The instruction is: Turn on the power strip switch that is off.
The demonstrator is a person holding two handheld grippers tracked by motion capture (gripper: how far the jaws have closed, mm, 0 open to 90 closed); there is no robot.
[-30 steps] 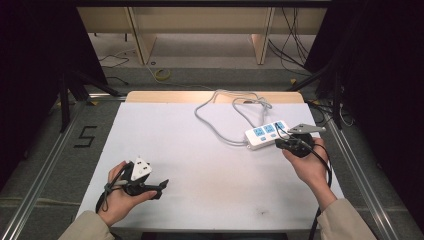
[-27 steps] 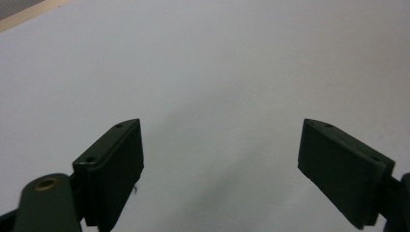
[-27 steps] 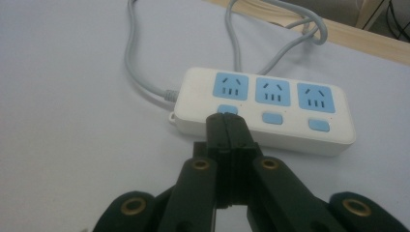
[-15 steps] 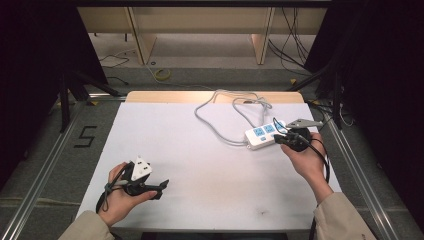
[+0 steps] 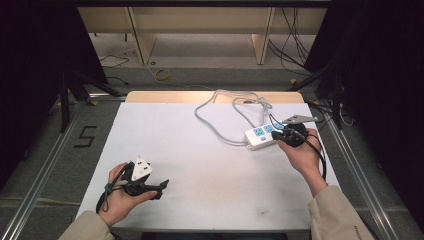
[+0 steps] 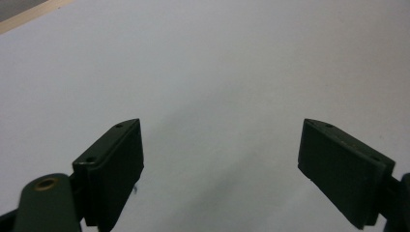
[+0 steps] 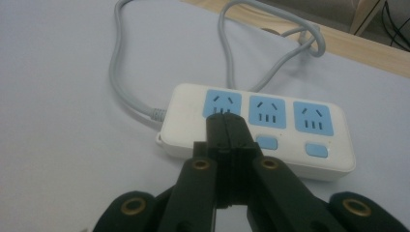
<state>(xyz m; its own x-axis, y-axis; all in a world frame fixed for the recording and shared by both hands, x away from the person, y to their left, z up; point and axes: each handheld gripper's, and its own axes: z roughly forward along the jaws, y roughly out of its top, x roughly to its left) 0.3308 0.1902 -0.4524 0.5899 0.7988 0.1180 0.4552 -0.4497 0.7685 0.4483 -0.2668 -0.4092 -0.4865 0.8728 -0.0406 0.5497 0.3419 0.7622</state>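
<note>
Little moved: right gripper (image 7: 227, 130) holds over power strip (image 7: 256, 128) at table's (image 5: 200, 200) right side, jaws clenched, empty, tip at leftmost switch. Left gripper (image 6: 220, 159) released, idle. Risk: off-centre press slides strip

left hand-held gripper (image 6: 220, 159) | jaws wide apart, nothing between | white table surface (image 6: 217, 63) below | wooden edge (image 6: 24, 18) top left

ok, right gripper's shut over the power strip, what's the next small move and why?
Probably ease the shut right gripper straight down: its closed tips sit over the power strip, covering the spot where the leftmost blue button would be, so a short press looks like the next step.
</note>
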